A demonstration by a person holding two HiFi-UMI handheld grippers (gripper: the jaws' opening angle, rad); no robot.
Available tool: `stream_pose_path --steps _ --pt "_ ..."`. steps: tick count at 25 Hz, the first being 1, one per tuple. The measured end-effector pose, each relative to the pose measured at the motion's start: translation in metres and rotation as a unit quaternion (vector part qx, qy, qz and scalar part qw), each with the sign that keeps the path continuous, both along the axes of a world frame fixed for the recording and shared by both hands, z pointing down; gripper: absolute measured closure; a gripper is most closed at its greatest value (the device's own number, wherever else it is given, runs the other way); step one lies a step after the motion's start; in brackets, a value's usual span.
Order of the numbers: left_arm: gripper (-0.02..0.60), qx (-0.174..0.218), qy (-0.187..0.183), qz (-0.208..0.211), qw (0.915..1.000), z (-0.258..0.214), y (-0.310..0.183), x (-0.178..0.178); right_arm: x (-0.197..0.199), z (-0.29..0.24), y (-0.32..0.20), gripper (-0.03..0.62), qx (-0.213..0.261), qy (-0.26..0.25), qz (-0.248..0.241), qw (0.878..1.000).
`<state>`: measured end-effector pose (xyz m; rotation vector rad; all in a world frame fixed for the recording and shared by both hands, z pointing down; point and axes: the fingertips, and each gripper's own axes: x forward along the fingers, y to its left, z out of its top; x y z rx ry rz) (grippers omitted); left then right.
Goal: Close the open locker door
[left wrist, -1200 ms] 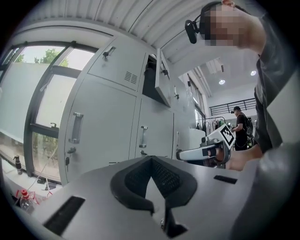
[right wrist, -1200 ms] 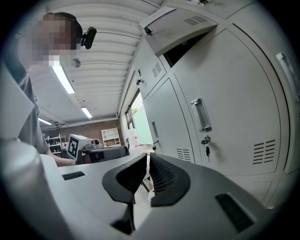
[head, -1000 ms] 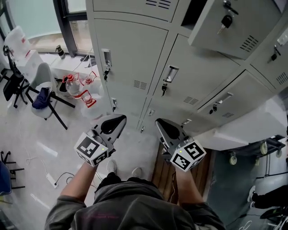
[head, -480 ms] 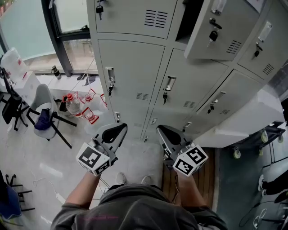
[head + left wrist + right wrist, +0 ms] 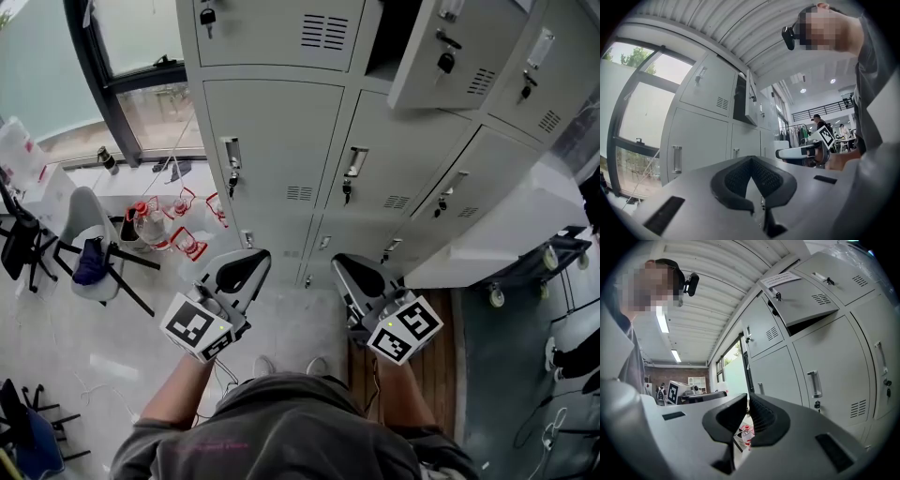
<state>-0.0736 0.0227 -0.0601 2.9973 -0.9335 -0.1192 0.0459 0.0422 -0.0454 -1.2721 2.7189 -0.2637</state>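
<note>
Jaws on my left gripper [image 5: 751, 160] and right gripper [image 5: 747, 397] are pressed together, with nothing between them. Both point toward the lockers [image 5: 281, 141], not touching them. The open door [image 5: 450, 56] stands ajar at the far right, a key [image 5: 446, 62] in its lock. Bottles [image 5: 155, 225] stand on the floor at left.

Setting: industrial-style workspace. Bank of grey steel lockers [image 5: 272, 150] beside a tall window [image 5: 141, 47] — corrugated ceiling [image 5: 717, 277], strip lights [image 5: 662, 320], chairs [image 5: 89, 230] on the floor.
</note>
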Motion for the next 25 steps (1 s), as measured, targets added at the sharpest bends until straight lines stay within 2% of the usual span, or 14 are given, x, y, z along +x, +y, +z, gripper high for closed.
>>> stream_pose_path --steps 5,25 --pt "0.568 0.003 0.001 0.010 0.9999 -0.003 -0.002 0.000 0.000 0.002 -0.003 0.565 -0.005 -0.004 0.010 1.000" --pt "0.568 0.001 0.002 -0.003 1.0000 -0.003 -0.010 0.007 0.006 0.002 -0.015 0.571 -0.006 -0.007 -0.004 1.000"
